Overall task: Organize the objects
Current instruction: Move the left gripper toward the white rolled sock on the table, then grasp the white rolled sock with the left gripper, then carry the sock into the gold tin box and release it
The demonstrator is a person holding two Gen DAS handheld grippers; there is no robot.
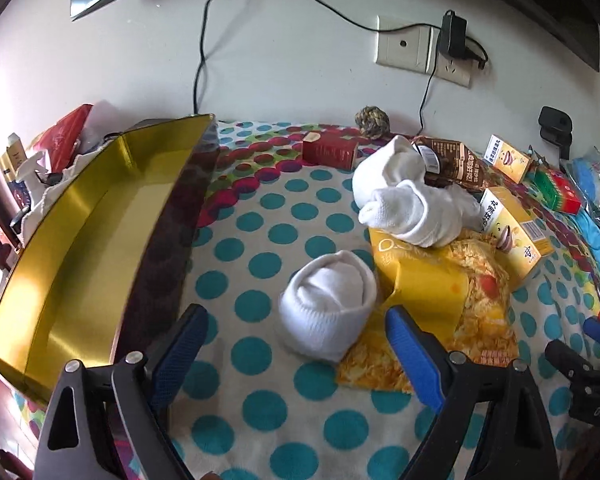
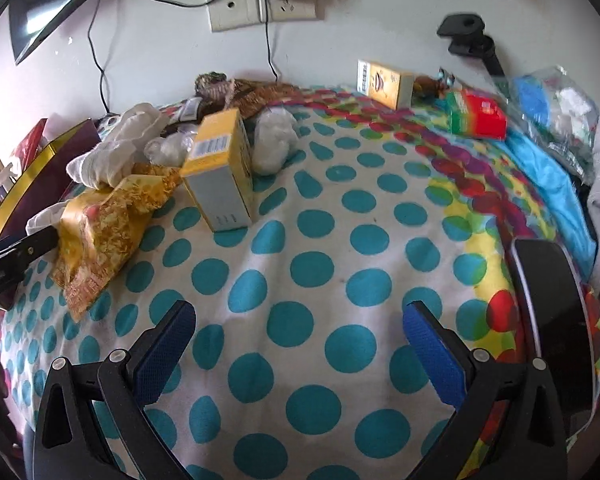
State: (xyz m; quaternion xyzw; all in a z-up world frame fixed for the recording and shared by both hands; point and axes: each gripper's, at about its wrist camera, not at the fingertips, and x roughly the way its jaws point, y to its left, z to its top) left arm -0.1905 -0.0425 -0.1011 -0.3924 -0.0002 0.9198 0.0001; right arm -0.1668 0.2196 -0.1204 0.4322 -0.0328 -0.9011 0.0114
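A rolled white sock lies on the polka-dot blanket, just beyond my open, empty left gripper, partly on a yellow snack bag. A second white sock bundle rests on the bag's far end. A gold-lined open box stands to the left. A yellow carton sits right of the socks and also shows in the right wrist view. My right gripper is open and empty above bare blanket. The snack bag and socks lie to its far left.
A red box, a brown packet, another yellow carton and a red-green box sit near the wall. A dark phone lies at the right edge. Cables hang from a wall socket. Blue cloth lies at right.
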